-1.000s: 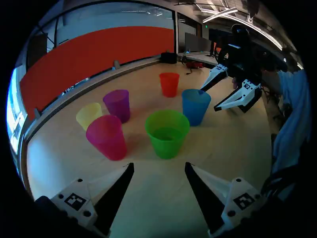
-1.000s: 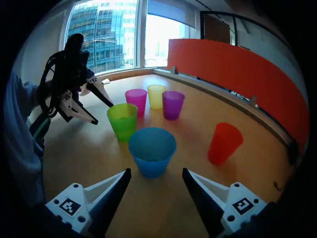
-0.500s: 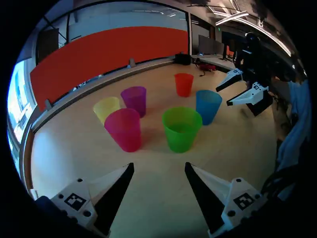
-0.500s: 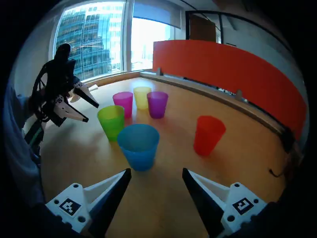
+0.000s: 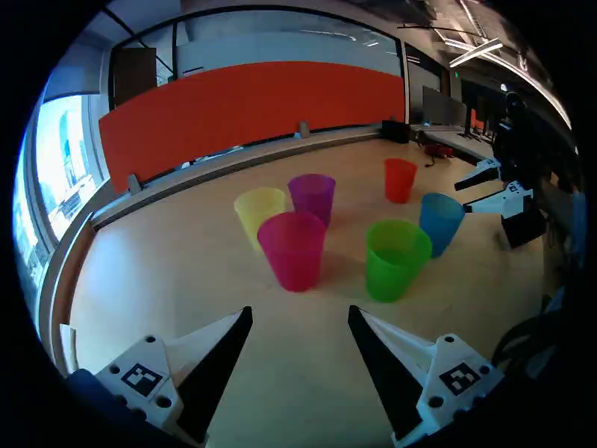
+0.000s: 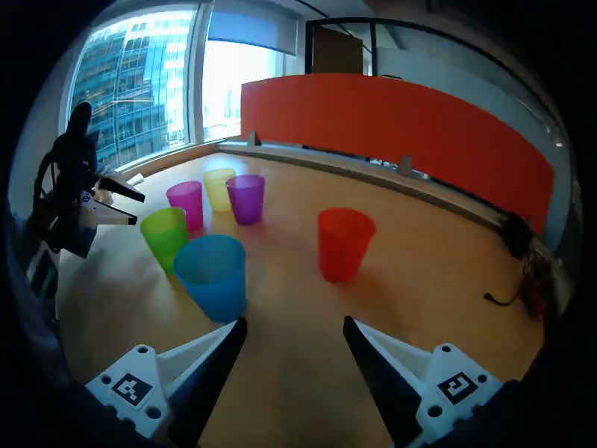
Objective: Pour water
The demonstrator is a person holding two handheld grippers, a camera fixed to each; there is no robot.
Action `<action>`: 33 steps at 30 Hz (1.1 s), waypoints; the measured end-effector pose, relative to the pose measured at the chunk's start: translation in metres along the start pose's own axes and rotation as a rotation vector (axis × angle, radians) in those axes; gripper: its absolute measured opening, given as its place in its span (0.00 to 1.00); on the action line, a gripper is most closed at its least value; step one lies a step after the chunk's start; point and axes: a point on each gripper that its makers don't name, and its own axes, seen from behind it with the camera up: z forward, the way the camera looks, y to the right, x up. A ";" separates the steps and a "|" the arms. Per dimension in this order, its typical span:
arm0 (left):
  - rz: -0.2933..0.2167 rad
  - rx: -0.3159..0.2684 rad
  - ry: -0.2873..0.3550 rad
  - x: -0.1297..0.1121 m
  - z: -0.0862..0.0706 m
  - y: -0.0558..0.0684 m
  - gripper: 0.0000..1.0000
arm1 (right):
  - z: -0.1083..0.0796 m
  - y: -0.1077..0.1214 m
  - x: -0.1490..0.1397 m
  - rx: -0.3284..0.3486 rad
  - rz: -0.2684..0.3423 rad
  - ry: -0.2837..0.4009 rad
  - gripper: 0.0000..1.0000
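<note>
Counter (image 5: pixel 149 299) of pale wood carries six upright plastic cups in a loose cluster. Magenta cup (image 5: pixel 292 249) stands ahead of the left hand-held gripper (image 5: pixel 298 310). Blue cup (image 6: pixel 211 276) and red cup (image 6: pixel 343 243) flank the line of the right hand-held gripper (image 6: pixel 295 321). Both spread wide, holding nothing. Judged: thin, light, smooth walls that flex; pinch mid-wall, gently. Which holds water, cannot tell. Against a second ago, both views have swung: green cup (image 5: pixel 396 257) is no longer centred for the left, and blue sits further left for the right.

Six cups are standing on the desk (image 5: pixel 149 284): yellow cup (image 5: pixel 259 213), purple cup (image 5: pixel 312 196), magenta cup (image 5: pixel 292 250), green cup (image 5: pixel 395 257), blue cup (image 5: pixel 440 222), red cup (image 5: pixel 399 179).
</note>
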 end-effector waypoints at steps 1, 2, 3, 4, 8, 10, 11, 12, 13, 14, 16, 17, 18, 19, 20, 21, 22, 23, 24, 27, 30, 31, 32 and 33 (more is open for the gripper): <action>-0.004 0.012 0.006 0.001 -0.001 -0.003 0.95 | 0.000 0.003 0.001 -0.012 0.007 0.006 1.00; -0.008 0.024 0.012 0.001 -0.001 -0.006 0.95 | -0.001 0.005 0.003 -0.023 0.014 0.012 1.00; -0.011 0.039 0.019 0.003 -0.002 -0.009 0.95 | -0.001 0.008 0.004 -0.036 0.020 0.020 1.00; -0.014 0.052 0.027 0.004 -0.003 -0.012 0.95 | -0.001 0.010 0.005 -0.047 0.024 0.026 1.00; -0.020 0.113 0.064 0.011 -0.006 -0.025 0.95 | -0.001 0.019 0.009 -0.094 0.033 0.052 1.00; -0.021 0.145 0.085 0.016 -0.006 -0.032 0.95 | -0.001 0.023 0.013 -0.119 0.033 0.072 1.00; -0.021 0.160 0.096 0.018 -0.007 -0.035 0.95 | -0.001 0.025 0.014 -0.130 0.033 0.083 1.00; -0.021 0.174 0.107 0.019 -0.007 -0.037 0.95 | -0.001 0.027 0.016 -0.144 0.034 0.095 1.00; -0.022 0.186 0.116 0.021 -0.008 -0.039 0.95 | -0.002 0.028 0.018 -0.156 0.035 0.107 1.00; -0.022 0.197 0.126 0.023 -0.009 -0.041 0.95 | -0.002 0.030 0.020 -0.168 0.037 0.119 1.00; -0.025 0.219 0.145 0.026 -0.010 -0.045 0.95 | -0.003 0.034 0.027 -0.196 0.042 0.148 1.00; -0.027 0.229 0.155 0.027 -0.011 -0.047 0.95 | -0.003 0.036 0.030 -0.209 0.045 0.162 1.00; -0.029 0.240 0.168 0.030 -0.013 -0.049 0.95 | -0.004 0.039 0.035 -0.226 0.049 0.182 1.00; -0.033 0.251 0.182 0.033 -0.015 -0.051 0.95 | -0.006 0.042 0.040 -0.241 0.052 0.203 1.00; -0.036 0.261 0.196 0.036 -0.016 -0.053 0.95 | -0.007 0.044 0.045 -0.256 0.055 0.223 1.00; -0.040 0.272 0.214 0.040 -0.019 -0.055 0.95 | -0.009 0.048 0.051 -0.274 0.058 0.248 1.00; -0.045 0.281 0.232 0.044 -0.021 -0.057 0.95 | -0.012 0.051 0.057 -0.290 0.062 0.272 1.00; -0.050 0.291 0.250 0.048 -0.024 -0.058 0.95 | -0.014 0.054 0.063 -0.306 0.065 0.296 1.00; -0.055 0.302 0.272 0.053 -0.027 -0.060 0.95 | -0.017 0.056 0.069 -0.322 0.069 0.321 1.00; -0.069 0.331 0.332 0.068 -0.036 -0.065 0.95 | -0.026 0.063 0.086 -0.362 0.081 0.389 1.00; -0.080 0.360 0.385 0.082 -0.046 -0.069 0.95 | -0.038 0.069 0.102 -0.400 0.094 0.454 1.00; -0.084 0.368 0.400 0.086 -0.050 -0.071 0.95 | -0.042 0.071 0.107 -0.413 0.099 0.474 1.00; -0.089 0.377 0.415 0.090 -0.053 -0.072 0.95 | -0.047 0.074 0.111 -0.426 0.104 0.493 1.00; -0.093 0.384 0.432 0.094 -0.057 -0.072 0.95 | -0.052 0.076 0.115 -0.439 0.109 0.513 1.00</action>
